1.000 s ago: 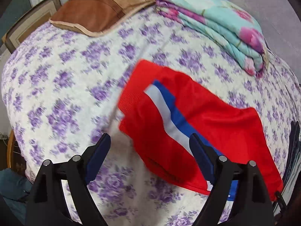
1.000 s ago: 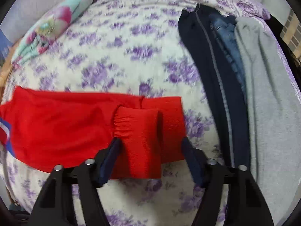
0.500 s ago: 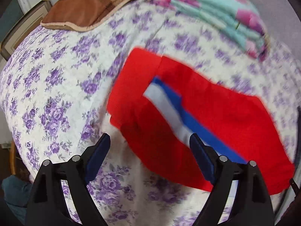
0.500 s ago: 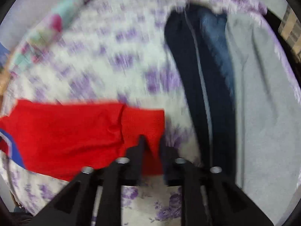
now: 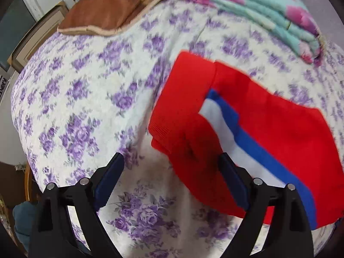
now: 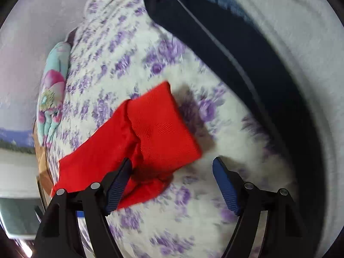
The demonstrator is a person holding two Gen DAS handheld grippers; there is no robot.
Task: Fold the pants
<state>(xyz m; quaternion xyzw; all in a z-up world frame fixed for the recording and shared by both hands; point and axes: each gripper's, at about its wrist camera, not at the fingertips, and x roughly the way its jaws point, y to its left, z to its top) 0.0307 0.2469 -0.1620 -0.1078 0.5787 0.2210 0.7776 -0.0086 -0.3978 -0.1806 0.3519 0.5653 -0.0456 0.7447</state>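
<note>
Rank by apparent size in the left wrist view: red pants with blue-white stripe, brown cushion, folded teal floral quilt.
1. Red pants with blue-white stripe, though nearest the camera.
2 and 3. Brown cushion and folded teal floral quilt look alike; both partly cropped.

Left gripper (image 5: 171, 173) wide open above bed (image 5: 90, 99). Red pants (image 5: 268, 133) w/ white and blue stripe lie folded, right finger (image 5: 233, 181) overlapping them.

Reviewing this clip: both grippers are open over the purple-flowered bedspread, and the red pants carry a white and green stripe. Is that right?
Not quite: the stripe on the red pants is white and blue, not green, as the left wrist view shows. The rest holds: the left gripper and the right gripper are both open over the purple-flowered bedspread.
</note>
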